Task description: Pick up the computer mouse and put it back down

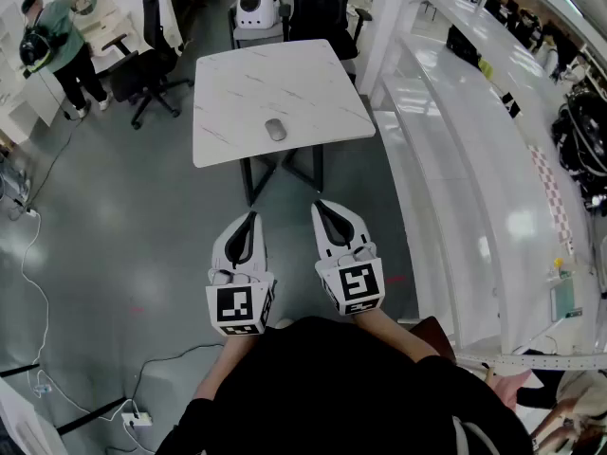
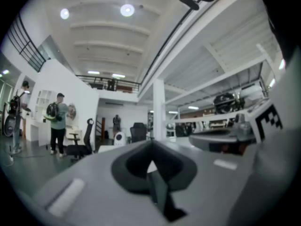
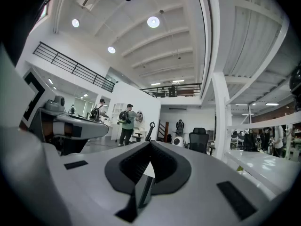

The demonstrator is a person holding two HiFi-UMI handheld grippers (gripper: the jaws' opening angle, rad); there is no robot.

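left hand-held gripper (image 1: 250, 218): jaws closed tip to tip with nothing between them (the left gripper view shows this hand-held gripper (image 2: 151, 144) the same way); held level over the floor, well short of the surface.
right hand-held gripper (image 1: 319, 205): jaws pressed together and empty, just beside the left one but not touching it; the right gripper view shows this hand-held gripper (image 3: 150, 144) with its tips meeting.
mouse (image 1: 275, 129): grey, lying flat near the front edge of the surface, touched by nothing, well apart from both hand-held grippers.
surface (image 1: 237, 83): square white top with faint marble veins, on dark legs.
chair (image 1: 321, 8): black, just behind the far edge of the surface.
floor (image 1: 123, 216): grey and glossy.
person (image 1: 59, 45): standing at the far left, in a green top.
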